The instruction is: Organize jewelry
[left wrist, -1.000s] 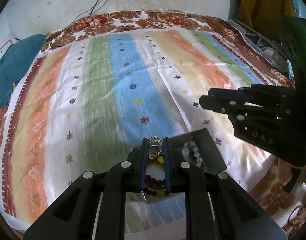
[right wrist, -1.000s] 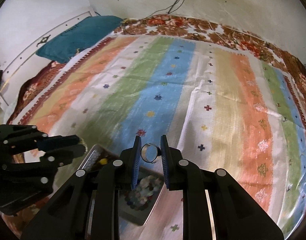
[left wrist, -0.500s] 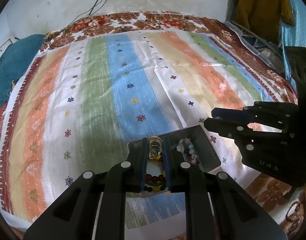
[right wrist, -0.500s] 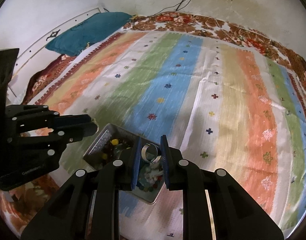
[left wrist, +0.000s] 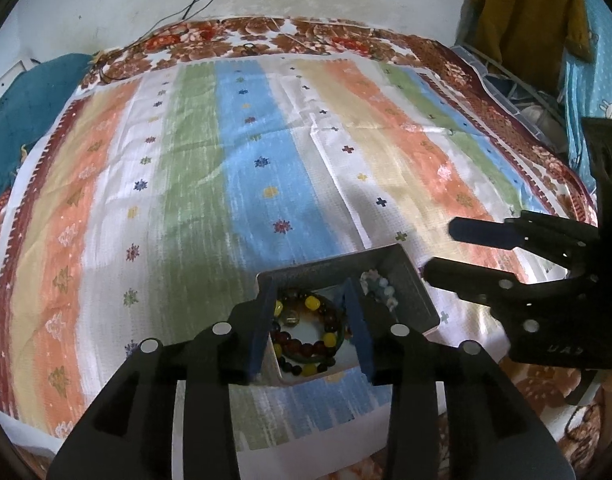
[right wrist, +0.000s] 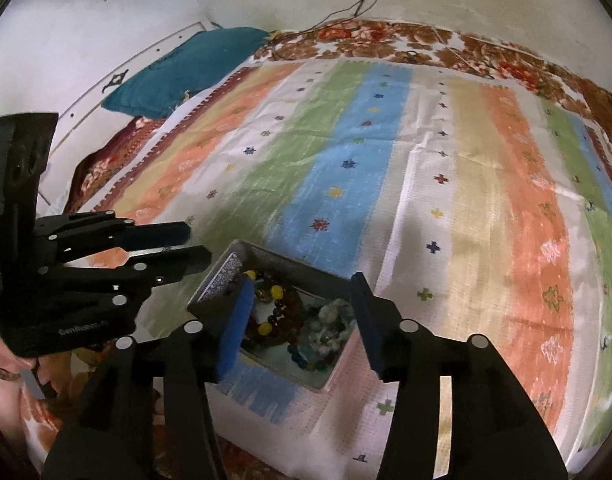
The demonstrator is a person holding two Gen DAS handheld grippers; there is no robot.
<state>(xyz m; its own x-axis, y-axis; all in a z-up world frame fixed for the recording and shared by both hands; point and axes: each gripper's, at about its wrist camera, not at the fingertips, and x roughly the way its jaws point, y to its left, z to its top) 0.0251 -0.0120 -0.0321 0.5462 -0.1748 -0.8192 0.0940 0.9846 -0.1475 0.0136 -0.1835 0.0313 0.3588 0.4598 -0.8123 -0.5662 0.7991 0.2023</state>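
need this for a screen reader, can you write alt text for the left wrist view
The left gripper, jaws open and empty, hovers over a small metal tray holding beaded bracelets in red, yellow and dark beads. The right gripper, also open, reaches in from the right. The tray sits on a striped bedspread.

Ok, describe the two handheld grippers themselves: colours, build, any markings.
Both the left gripper and right gripper are matte black, angular linkage frames dotted with silver rivets. Their fingers carry blue pads. The left gripper's body bears small pale lettering, too blurred to read.
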